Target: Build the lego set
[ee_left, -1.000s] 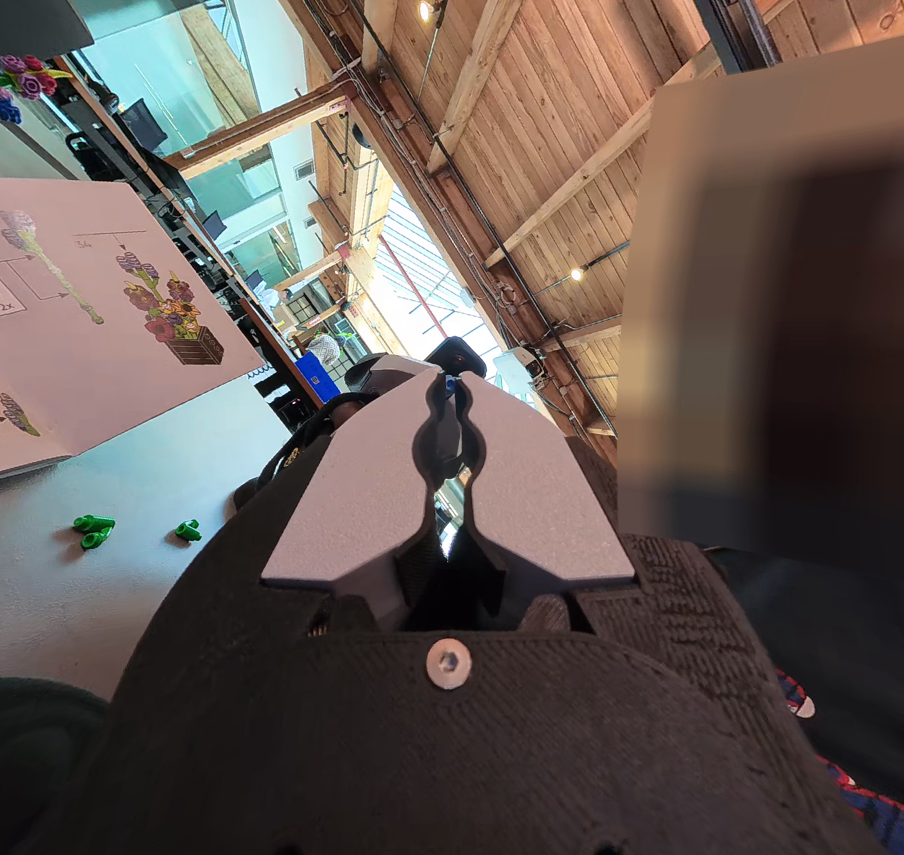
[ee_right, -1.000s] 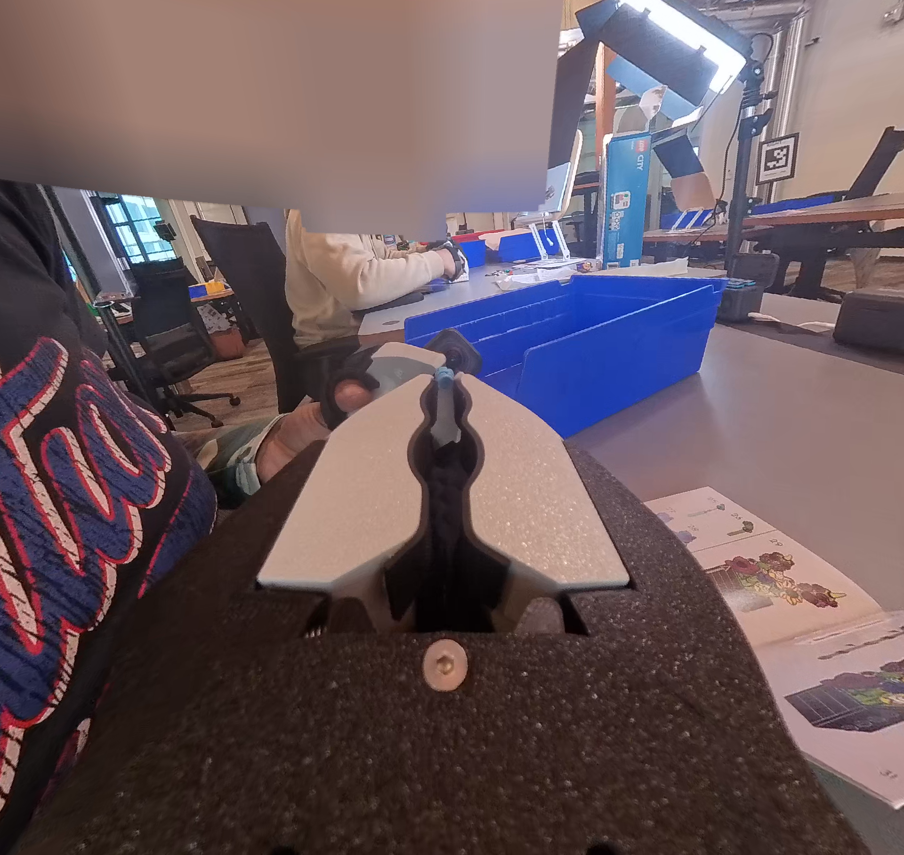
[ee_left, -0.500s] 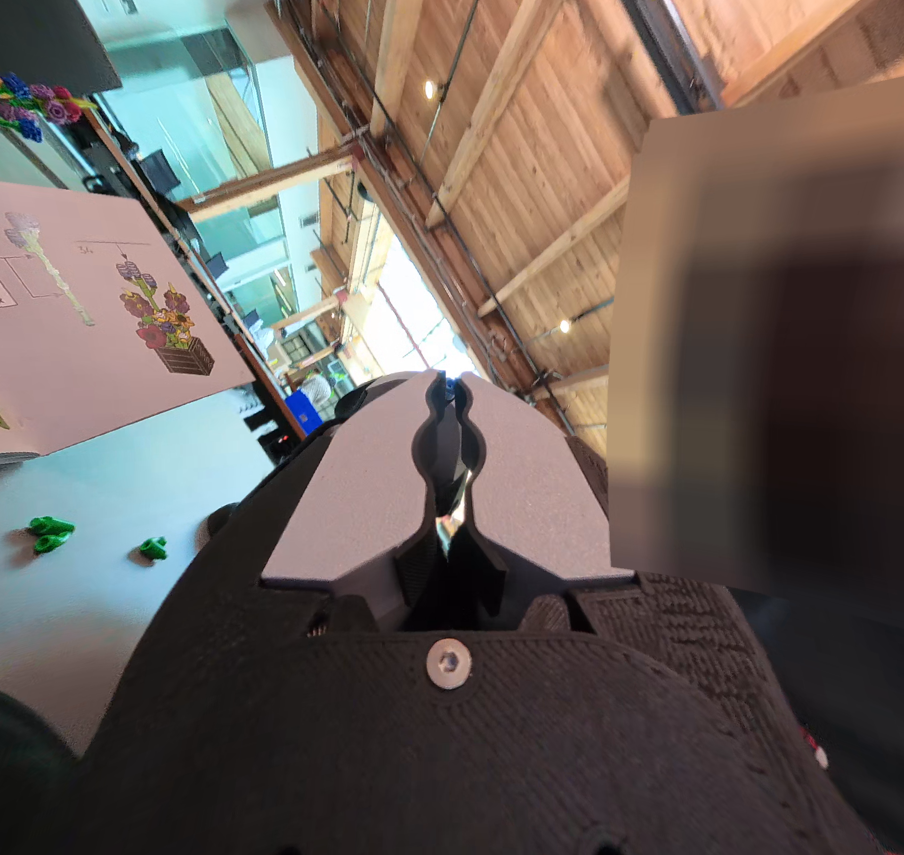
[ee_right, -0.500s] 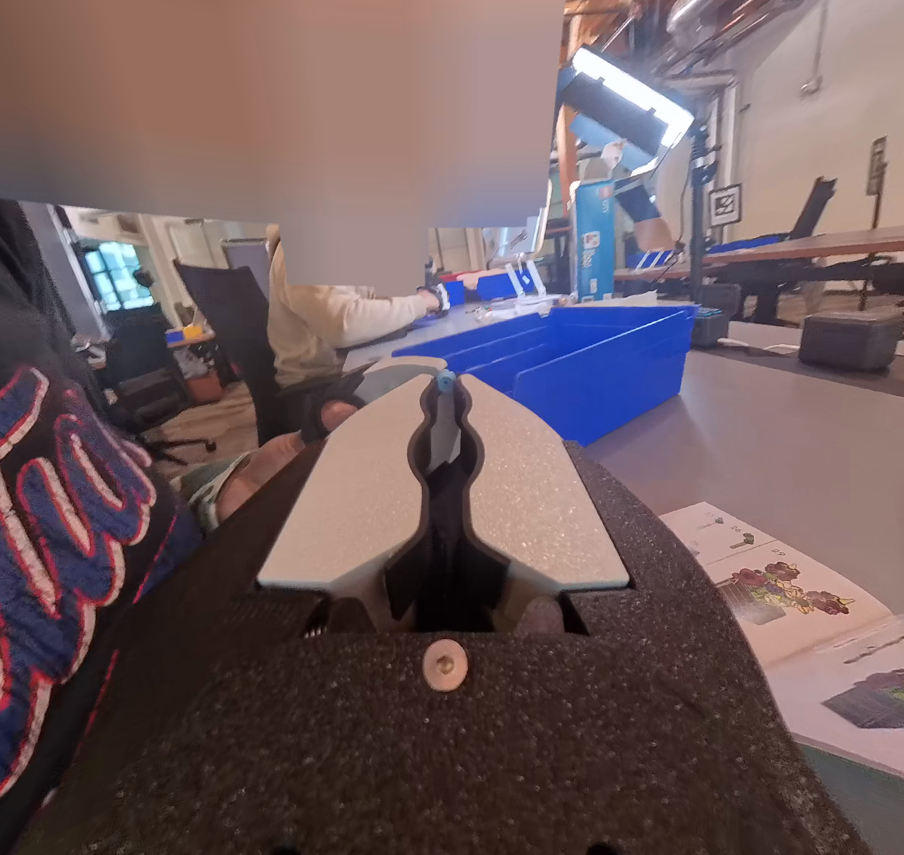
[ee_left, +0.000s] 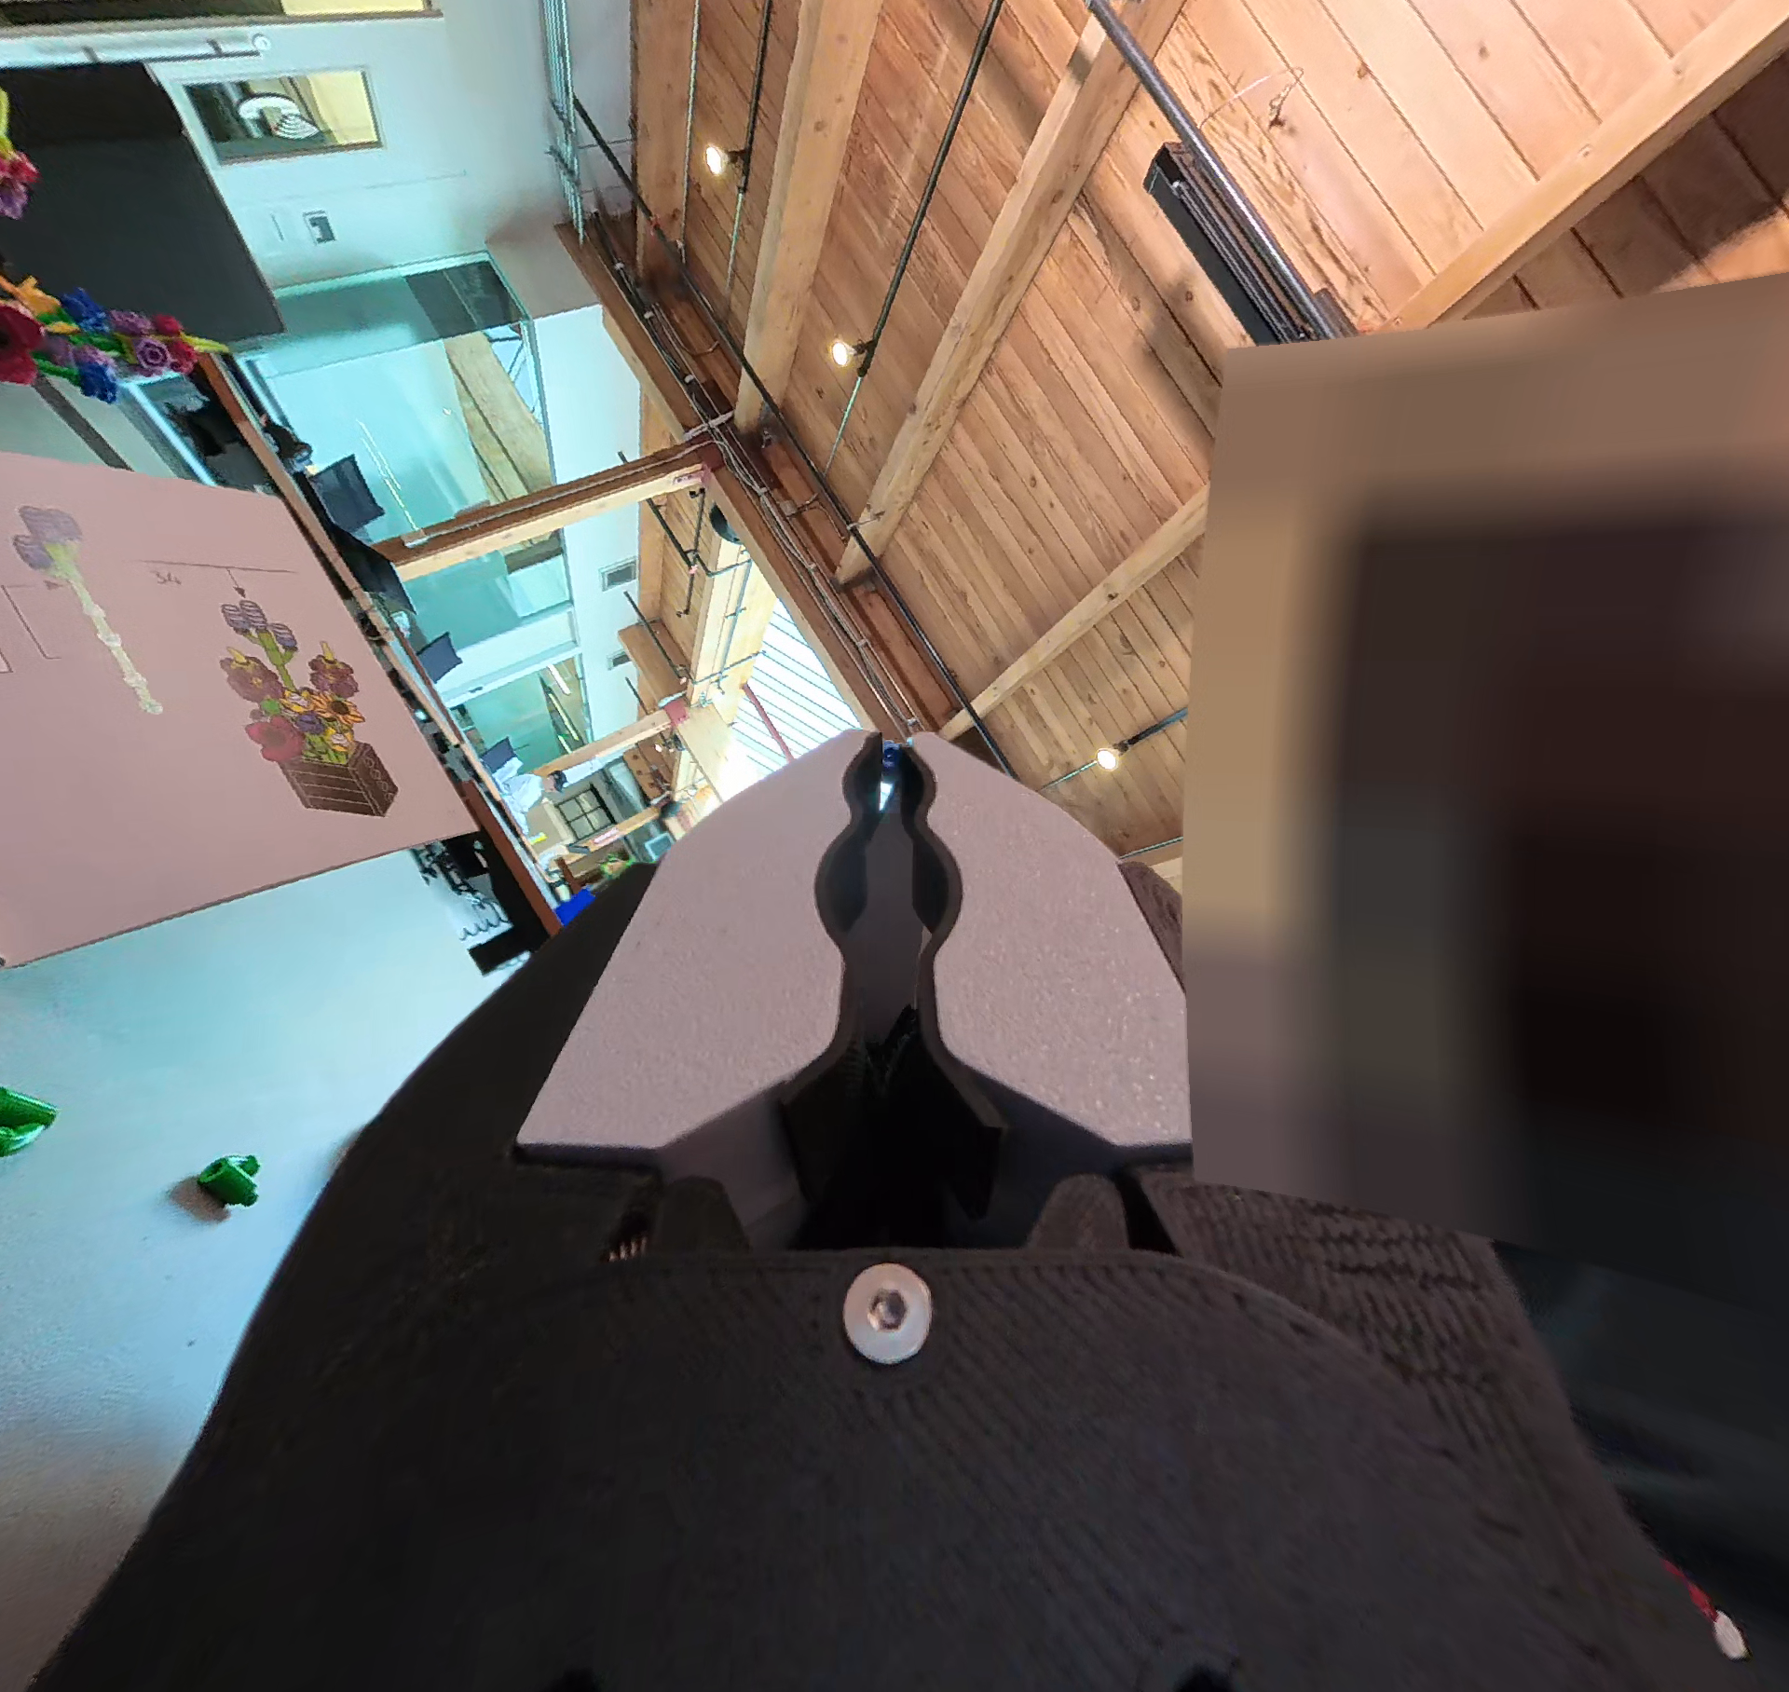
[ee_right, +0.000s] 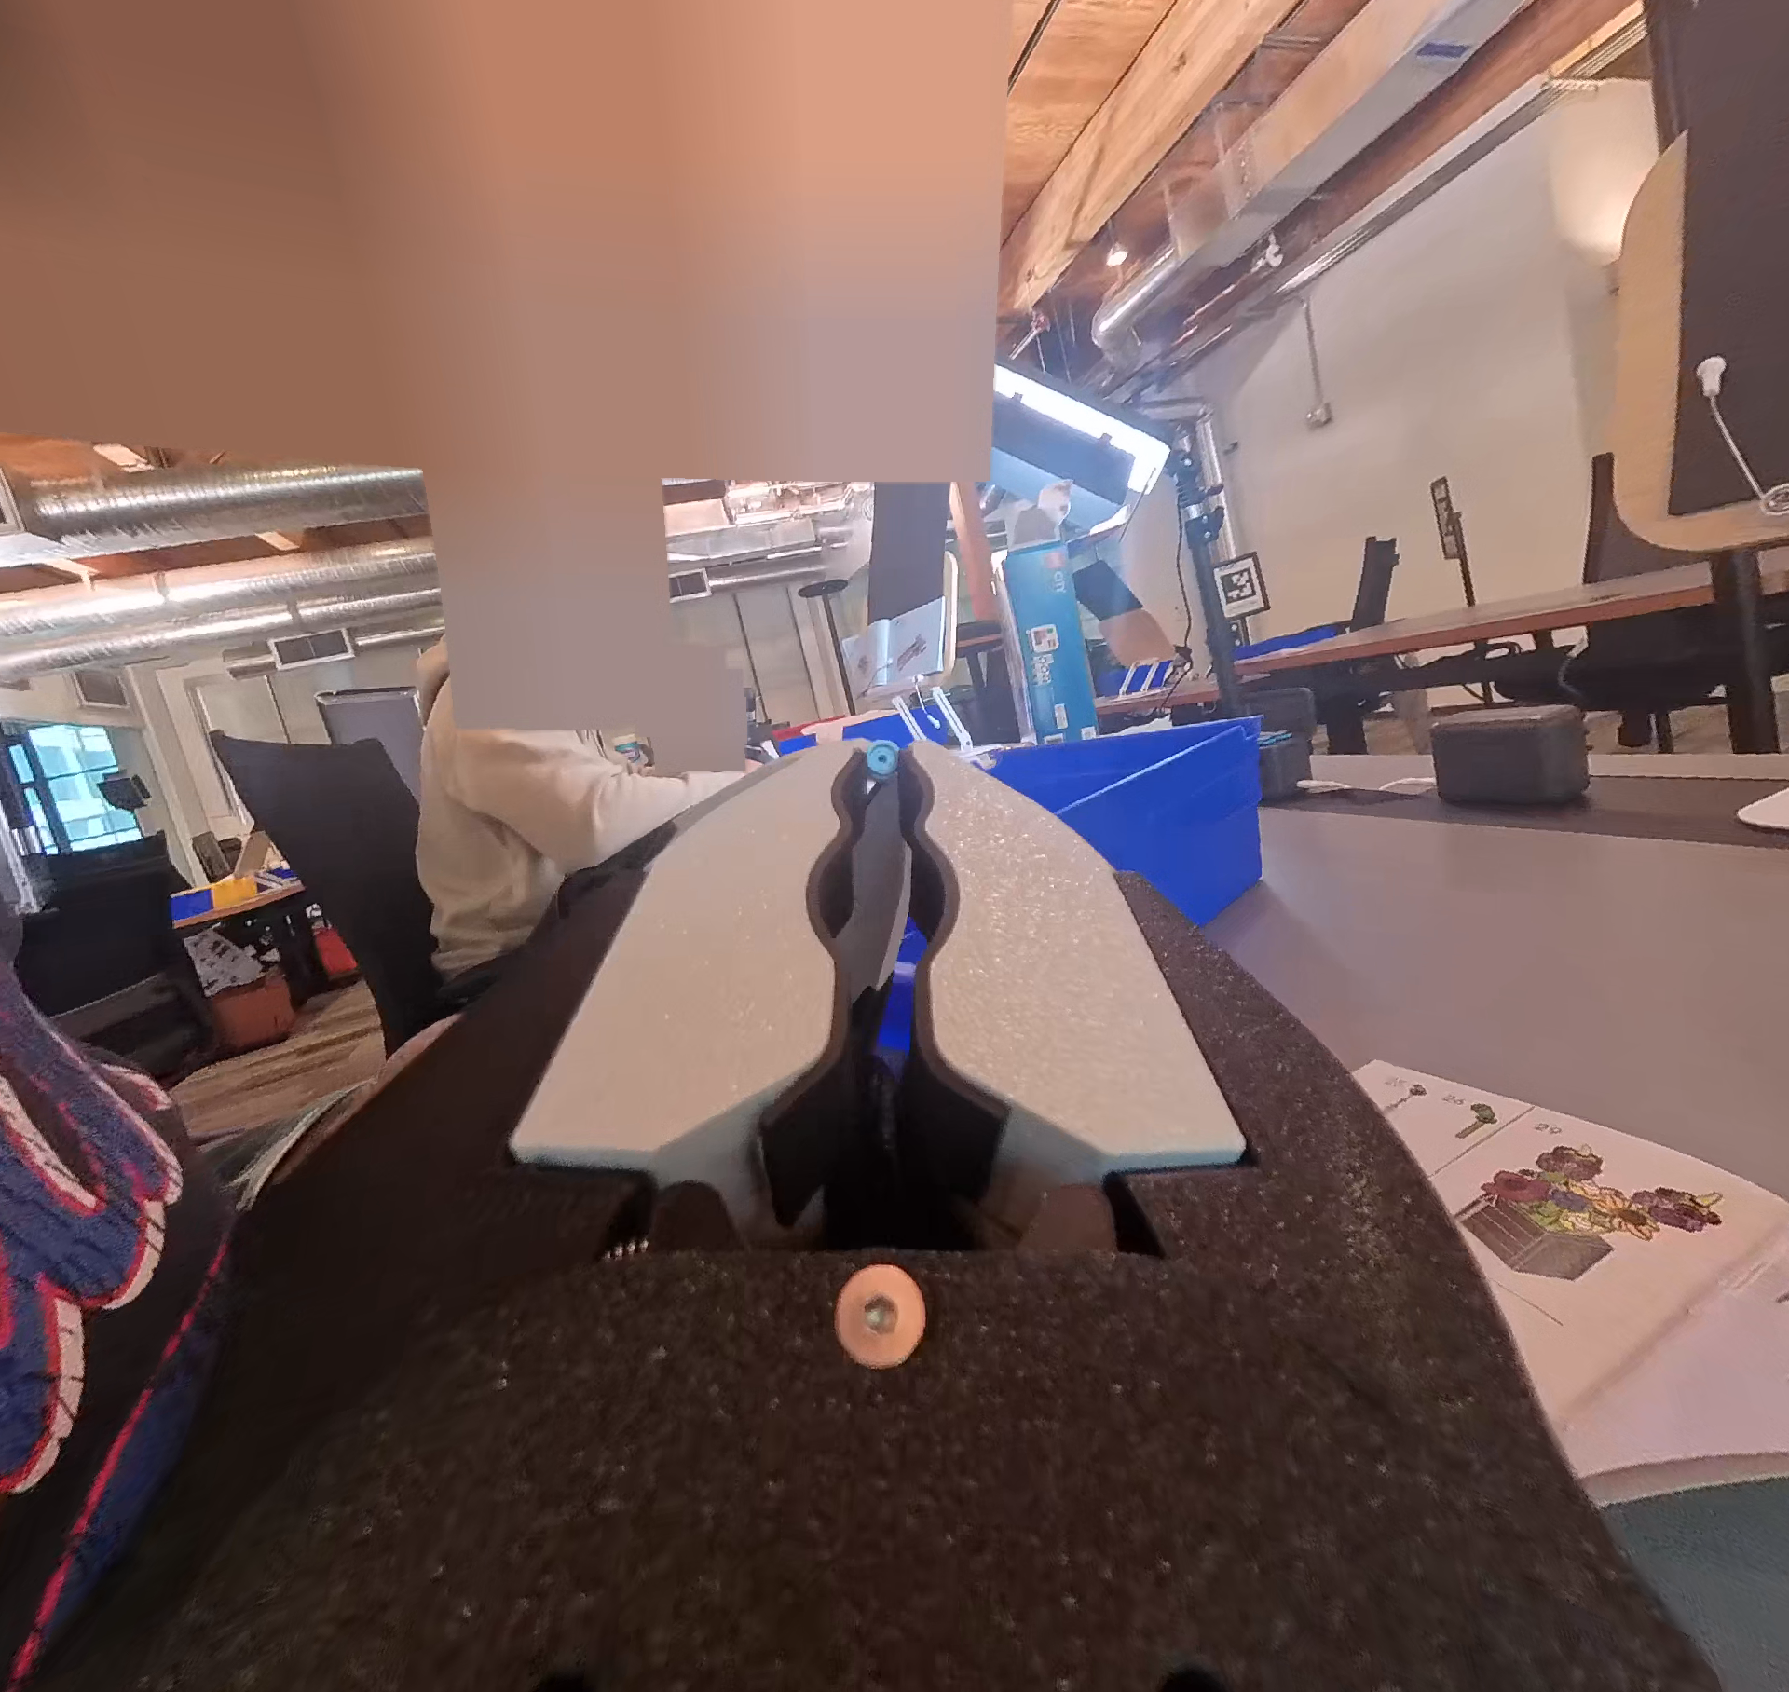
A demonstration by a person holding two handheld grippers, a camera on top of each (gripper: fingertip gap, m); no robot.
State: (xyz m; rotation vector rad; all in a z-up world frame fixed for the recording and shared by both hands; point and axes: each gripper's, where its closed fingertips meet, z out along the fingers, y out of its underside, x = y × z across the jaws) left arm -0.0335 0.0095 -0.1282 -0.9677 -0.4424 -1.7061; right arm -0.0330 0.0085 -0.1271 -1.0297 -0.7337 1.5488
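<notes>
My left gripper (ee_left: 889,760) is shut, and a tiny dark-blue lego piece (ee_left: 888,753) shows between its tips. It is raised off the table and points up toward the wooden ceiling. My right gripper (ee_right: 881,765) is shut on a small light-blue round lego piece (ee_right: 881,757) at its tips, held in the air above the table edge. Small green lego pieces (ee_left: 230,1179) lie on the grey table (ee_left: 145,1307) to the left. The open instruction booklet shows in both views (ee_left: 194,697) (ee_right: 1597,1258). A built lego flower bunch (ee_left: 87,348) stands at the far left.
A blue plastic bin (ee_right: 1162,813) stands on the table beyond my right gripper. A dark grey case (ee_right: 1510,755) sits farther right. A person in a cream top (ee_right: 503,832) sits at the neighbouring table, with an office chair (ee_right: 319,832) beside them. A sleeve (ee_right: 87,1258) is at my left. The grippers are tip to tip, or close to it.
Both grippers have tilted upward and stayed shut. The other gripper, close in front of each gripper's tips a second ago, no longer shows there.
</notes>
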